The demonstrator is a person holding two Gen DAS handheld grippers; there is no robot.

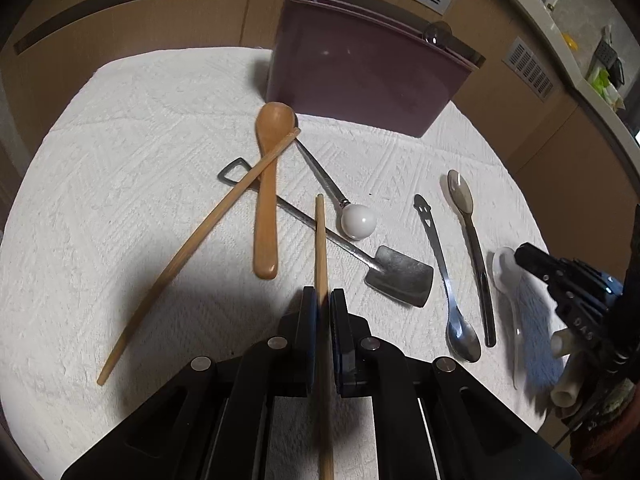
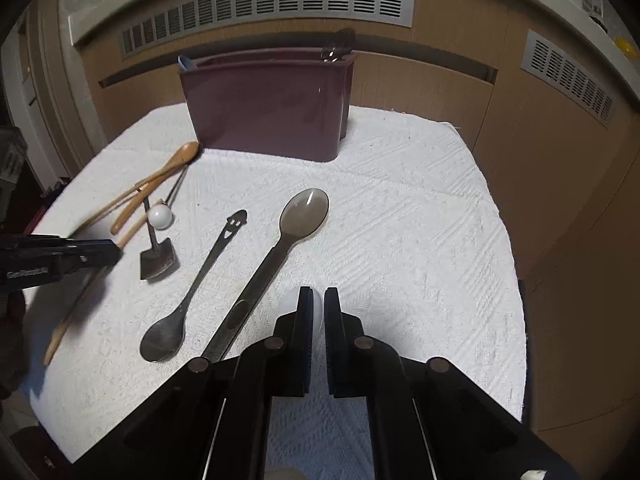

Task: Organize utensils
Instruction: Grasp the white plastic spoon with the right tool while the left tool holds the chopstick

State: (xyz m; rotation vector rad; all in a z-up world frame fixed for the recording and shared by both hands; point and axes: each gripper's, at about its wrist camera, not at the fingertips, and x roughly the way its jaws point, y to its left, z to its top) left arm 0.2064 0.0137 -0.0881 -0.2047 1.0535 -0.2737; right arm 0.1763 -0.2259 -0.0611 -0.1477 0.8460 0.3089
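Clamping a pale wooden chopstick (image 1: 320,240), the left gripper (image 1: 324,300) has both pads pressed on the stick, which is running straight out toward 12 o'clock above the white textured cloth (image 1: 120,160). A second wooden chopstick (image 1: 192,256) is lying on the cloth at 10 o'clock, its tip resting across the bowl of an orange-brown wooden spoon (image 1: 266,184). Crossing under both is a dark metal shovel-shaped spoon (image 1: 400,276) with a loop handle, and a thin metal utensil with a white ball end (image 1: 359,221) is sitting beside it. The maroon plastic utensil holder (image 1: 360,76) is standing at 12 o'clock at the cloth's far edge, with two utensil ends sticking out of it. At 3 o'clock a steel spoon with a smiley-face cutout handle (image 1: 440,264) and a long translucent-bowled spoon with a dark handle (image 1: 472,248) are lying side by side. The right gripper (image 2: 318,312) is hovering low at the near edge with a narrow gap between its pads, a white ceramic spoon (image 2: 316,308) showing in and behind that gap; cannot tell whether the pads are touching it.
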